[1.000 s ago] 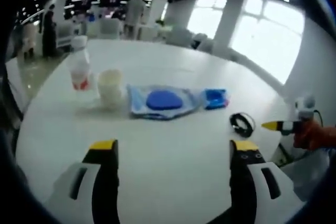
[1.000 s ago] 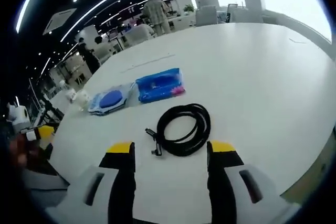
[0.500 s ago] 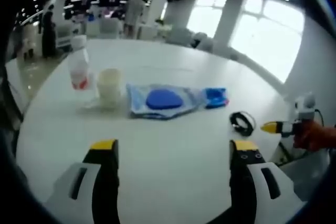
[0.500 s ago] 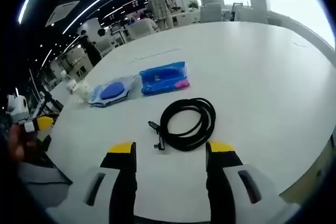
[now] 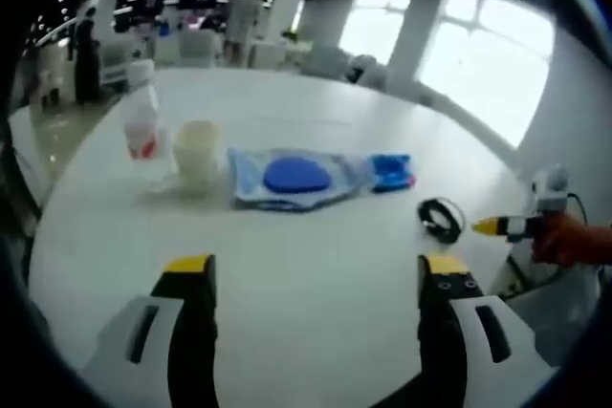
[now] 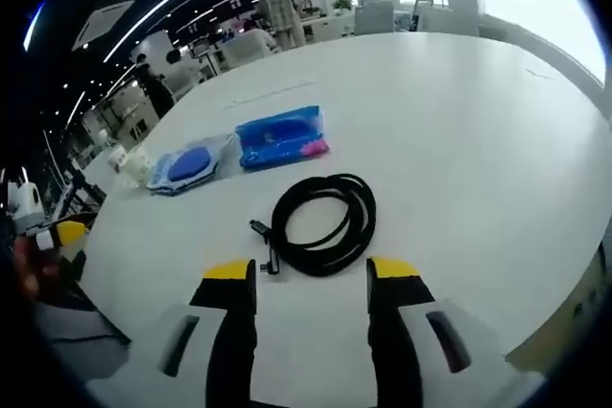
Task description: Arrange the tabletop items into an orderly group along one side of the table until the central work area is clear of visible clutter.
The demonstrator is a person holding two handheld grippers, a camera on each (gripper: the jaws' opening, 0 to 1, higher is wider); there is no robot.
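Left hand-held gripper (image 5: 314, 279) hovers over the white bench (image 5: 316, 351), jaws spread wide, nothing between them. Ahead sits a row: a clear plastic bottle (image 5: 142, 122) with a red label, a cream cup (image 5: 197, 152) just beside it, then a clear pouch with a blue disc (image 5: 292, 177), then a smaller blue packet (image 5: 391, 172). The coiled black cable (image 6: 320, 225) lies apart from them, right in front of the right hand-held gripper (image 6: 311, 279), whose jaws are also apart and empty.
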